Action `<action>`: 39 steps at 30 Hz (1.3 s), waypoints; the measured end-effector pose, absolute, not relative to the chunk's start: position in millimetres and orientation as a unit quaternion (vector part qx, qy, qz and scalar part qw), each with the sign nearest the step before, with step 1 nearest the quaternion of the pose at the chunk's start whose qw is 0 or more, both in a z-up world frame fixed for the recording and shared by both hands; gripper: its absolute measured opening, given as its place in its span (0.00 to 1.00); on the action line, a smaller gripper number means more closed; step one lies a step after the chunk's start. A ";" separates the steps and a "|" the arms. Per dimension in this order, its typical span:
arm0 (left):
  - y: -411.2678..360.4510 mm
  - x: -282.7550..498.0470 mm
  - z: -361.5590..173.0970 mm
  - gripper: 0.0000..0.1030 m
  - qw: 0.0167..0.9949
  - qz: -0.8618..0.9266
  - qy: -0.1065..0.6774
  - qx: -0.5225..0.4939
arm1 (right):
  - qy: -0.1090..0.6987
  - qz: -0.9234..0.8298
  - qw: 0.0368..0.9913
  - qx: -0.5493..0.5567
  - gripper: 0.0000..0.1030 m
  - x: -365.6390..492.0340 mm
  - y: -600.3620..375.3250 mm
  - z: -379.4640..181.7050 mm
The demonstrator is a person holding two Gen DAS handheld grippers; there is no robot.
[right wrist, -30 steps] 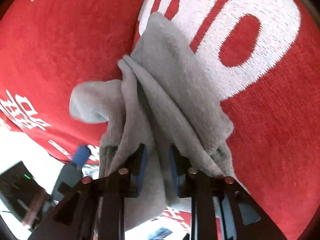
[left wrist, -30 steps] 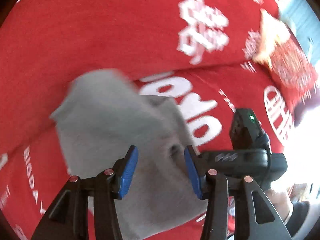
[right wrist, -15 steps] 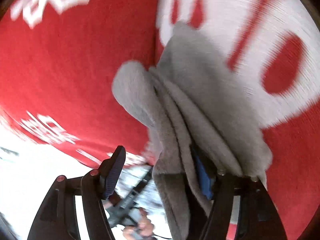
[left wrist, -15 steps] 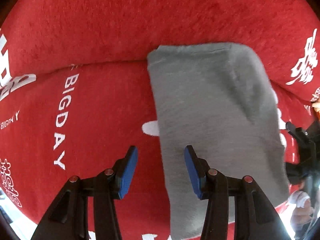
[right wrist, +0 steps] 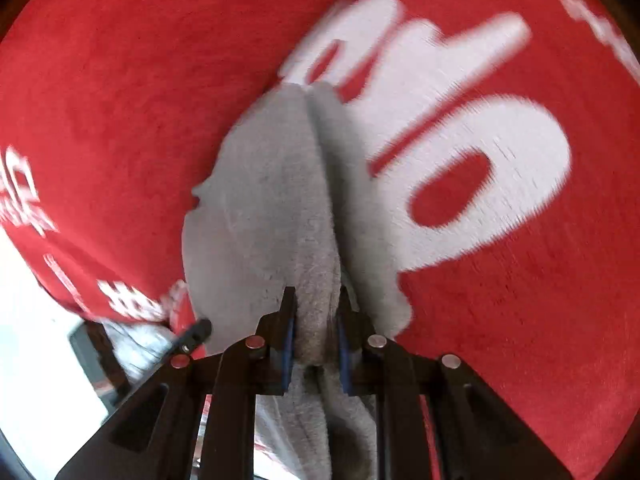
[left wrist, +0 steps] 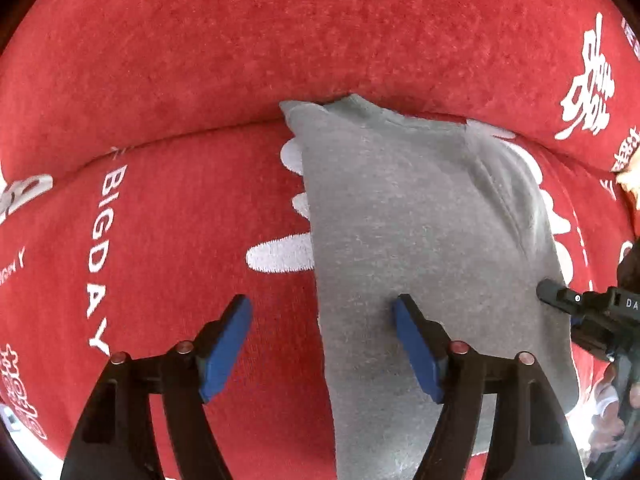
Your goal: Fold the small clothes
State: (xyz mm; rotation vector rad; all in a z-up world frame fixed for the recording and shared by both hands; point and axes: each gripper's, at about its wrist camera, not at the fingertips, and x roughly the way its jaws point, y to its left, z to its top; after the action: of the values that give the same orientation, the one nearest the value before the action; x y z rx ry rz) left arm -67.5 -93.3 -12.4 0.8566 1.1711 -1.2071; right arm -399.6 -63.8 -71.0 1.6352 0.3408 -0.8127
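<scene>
Since half a second ago the right gripper point(right wrist: 316, 334) has re-pinched the grey garment point(left wrist: 420, 240) – now flat on the red cover point(left wrist: 180, 220) – while the left gripper point(left wrist: 322, 344), spread, straddles its left edge.

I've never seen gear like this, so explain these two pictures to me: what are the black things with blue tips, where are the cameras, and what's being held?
A person holds a two-finger claw in each hand; each has a fisheye camera looking along its blue-padded fingers. The left claw is open, hovering over the grey garment's edge. The right claw is shut on a bunched fold of it. The garment lies on a red cloth with white lettering.
</scene>
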 end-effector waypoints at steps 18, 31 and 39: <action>-122.0 -33.9 -8.0 0.72 0.637 -0.481 0.480 0.364 | 0.190 -0.358 0.642 0.651 0.11 -392.3 -117.1 -33.5; -104.3 -33.7 -9.6 0.72 0.626 -0.472 0.482 0.391 | 0.213 -0.398 0.581 0.678 0.10 -438.9 -87.2 -50.2; -81.1 -42.6 -6.0 0.72 0.626 -0.468 0.481 0.397 | 0.199 -0.359 0.613 0.675 0.59 -405.4 -85.0 -42.7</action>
State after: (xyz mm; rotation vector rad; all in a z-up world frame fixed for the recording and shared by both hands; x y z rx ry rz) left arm -42.6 -81.1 -6.0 0.9111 1.1022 -1.0733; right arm -405.4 -85.0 -42.7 1.5568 0.4597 -0.8291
